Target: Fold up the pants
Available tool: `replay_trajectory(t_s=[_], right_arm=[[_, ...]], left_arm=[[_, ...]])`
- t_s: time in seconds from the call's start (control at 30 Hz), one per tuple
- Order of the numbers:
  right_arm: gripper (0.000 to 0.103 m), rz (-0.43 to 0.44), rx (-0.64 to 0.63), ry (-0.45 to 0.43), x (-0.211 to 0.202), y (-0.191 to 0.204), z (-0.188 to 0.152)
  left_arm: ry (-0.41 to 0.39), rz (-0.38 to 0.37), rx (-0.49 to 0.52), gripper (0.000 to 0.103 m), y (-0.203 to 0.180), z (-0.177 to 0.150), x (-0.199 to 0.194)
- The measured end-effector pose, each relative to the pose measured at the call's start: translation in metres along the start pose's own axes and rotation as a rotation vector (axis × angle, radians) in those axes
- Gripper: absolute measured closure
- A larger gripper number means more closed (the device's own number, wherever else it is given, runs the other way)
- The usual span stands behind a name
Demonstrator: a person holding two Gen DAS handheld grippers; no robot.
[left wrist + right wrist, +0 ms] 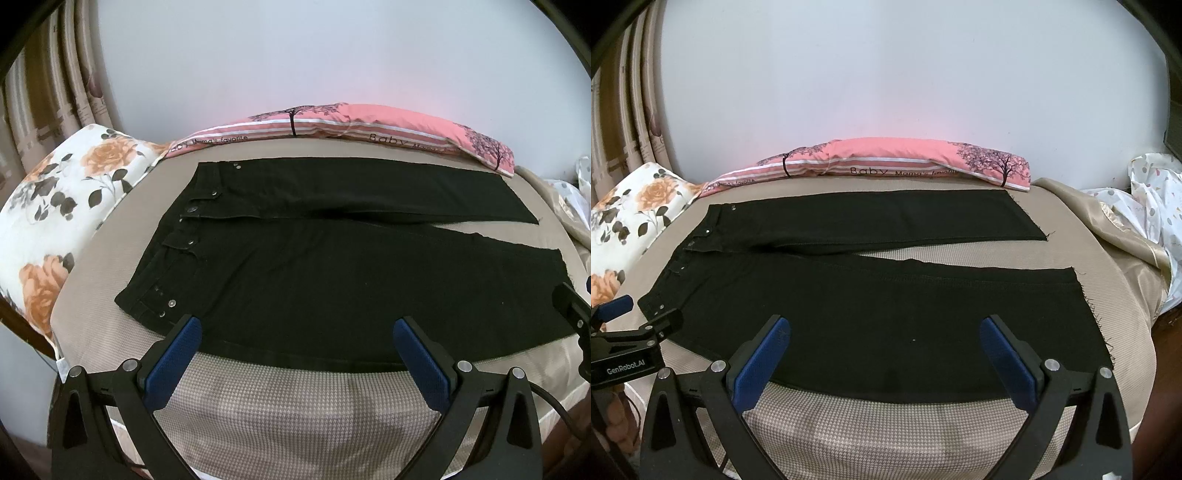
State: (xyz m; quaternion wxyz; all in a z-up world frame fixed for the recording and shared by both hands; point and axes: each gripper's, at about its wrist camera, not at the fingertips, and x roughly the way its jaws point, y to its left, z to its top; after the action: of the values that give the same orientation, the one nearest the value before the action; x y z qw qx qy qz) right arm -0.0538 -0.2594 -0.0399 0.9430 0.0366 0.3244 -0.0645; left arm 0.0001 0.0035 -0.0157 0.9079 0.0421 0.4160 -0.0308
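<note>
Black pants (332, 266) lie spread flat on a beige bed (280, 410), waistband to the left and both legs running right. In the right wrist view the pants (871, 314) show frayed hems at the right. My left gripper (297, 326) hovers open over the near edge of the near leg, close to the waistband side, with nothing between its blue pads. My right gripper (884, 326) is open too, over the near leg's near edge towards the hem. Each gripper shows at the edge of the other's view: the left gripper (635, 317), the right gripper (572, 306).
A pink striped pillow (332, 122) lies along the far edge against a pale wall. A floral pillow (62, 206) sits at the left. Crumpled satin and dotted fabric (1145, 221) are heaped at the right. Curtains (48, 96) hang at far left.
</note>
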Motion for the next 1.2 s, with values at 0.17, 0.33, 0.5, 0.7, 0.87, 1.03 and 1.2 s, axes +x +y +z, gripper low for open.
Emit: replay_trajectory(t_s=[0.17, 0.33, 0.5, 0.7, 0.87, 1.03, 1.2], right_arm=[[0.001, 0.002, 0.003, 0.005, 0.001, 0.002, -0.003], [0.001, 0.002, 0.001, 0.005, 0.001, 0.002, -0.004], [0.001, 0.003, -0.003, 0.015, 0.006, 0.003, -0.004], [0.001, 0.016, 0.018, 0.047, 0.015, -0.001, 0.000], [0.001, 0.045, 0.006, 0.060, 0.028, 0.001, 0.008], [0.001, 0.087, -0.037, 0.057, 0.048, 0.011, 0.026], [0.001, 0.130, -0.049, 0.059, 0.082, 0.018, 0.045]], left_arm=[[0.001, 0.001, 0.003, 0.000, -0.002, 0.000, 0.001], [0.010, -0.003, 0.005, 0.000, -0.003, 0.000, 0.003], [0.014, -0.007, 0.005, 0.000, -0.003, 0.001, 0.006], [0.036, -0.026, -0.025, 0.000, 0.008, 0.009, 0.015], [0.046, -0.041, -0.109, 0.000, 0.034, 0.022, 0.027], [0.066, -0.031, -0.151, 0.001, 0.063, 0.041, 0.043], [0.079, -0.050, -0.214, 0.002, 0.105, 0.071, 0.064]])
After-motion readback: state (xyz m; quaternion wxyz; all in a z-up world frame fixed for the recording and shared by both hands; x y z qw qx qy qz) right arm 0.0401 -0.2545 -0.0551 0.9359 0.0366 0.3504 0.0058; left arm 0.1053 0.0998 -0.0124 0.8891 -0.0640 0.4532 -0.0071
